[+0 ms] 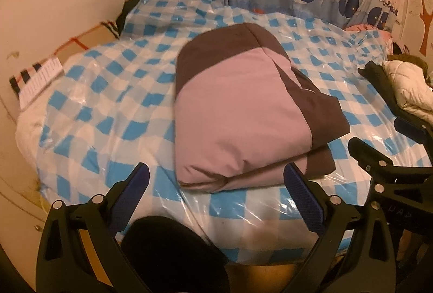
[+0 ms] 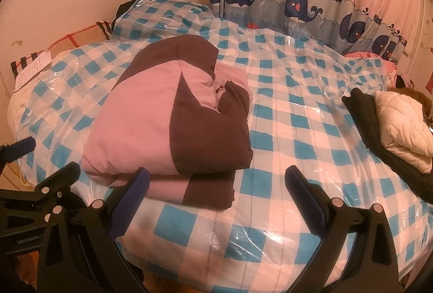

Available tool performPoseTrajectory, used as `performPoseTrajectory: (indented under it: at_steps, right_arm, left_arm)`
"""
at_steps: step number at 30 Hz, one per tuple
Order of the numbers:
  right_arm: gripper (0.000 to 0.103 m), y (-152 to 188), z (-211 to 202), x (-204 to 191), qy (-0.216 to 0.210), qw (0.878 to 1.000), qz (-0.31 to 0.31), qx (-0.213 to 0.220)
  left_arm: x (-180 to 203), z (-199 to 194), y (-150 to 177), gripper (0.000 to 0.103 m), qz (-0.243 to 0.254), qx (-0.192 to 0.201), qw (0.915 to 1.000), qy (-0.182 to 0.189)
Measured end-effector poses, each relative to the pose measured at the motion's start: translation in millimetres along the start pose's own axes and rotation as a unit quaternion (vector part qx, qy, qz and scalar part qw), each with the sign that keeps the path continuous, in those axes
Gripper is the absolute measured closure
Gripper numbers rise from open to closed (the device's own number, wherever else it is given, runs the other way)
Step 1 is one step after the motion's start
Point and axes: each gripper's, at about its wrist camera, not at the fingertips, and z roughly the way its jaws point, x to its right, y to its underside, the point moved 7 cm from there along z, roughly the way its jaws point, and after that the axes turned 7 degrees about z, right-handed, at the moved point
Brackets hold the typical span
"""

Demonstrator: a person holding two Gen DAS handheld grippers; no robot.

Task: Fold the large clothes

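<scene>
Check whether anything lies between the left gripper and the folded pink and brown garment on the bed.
Nothing visible does. The left gripper is open and empty, its fingers spread just short of the folded garment; only the plastic-covered checked bedspread shows between them.

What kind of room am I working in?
Most likely a bedroom, perhaps a child's: a bed under a checked cover, a whale-print curtain, and a folded jacket lying on it.
</scene>
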Motion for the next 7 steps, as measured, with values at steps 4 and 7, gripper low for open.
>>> performPoseTrajectory:
  at_steps: [4, 7]
  right_arm:
    - [0.007, -0.8, -0.3, 0.5, 0.000, 1.000, -0.001, 0.000]
    - [0.007, -4.2, 2.2, -3.5, -0.001, 1.000, -0.003, 0.000]
  left_arm:
    - [-3.1, 1.4, 0.6, 0.007, -0.004, -0.002, 1.0000, -0.006]
    - [-4.2, 0.4, -0.6, 0.007, -0.004, 0.001, 1.0000, -0.008]
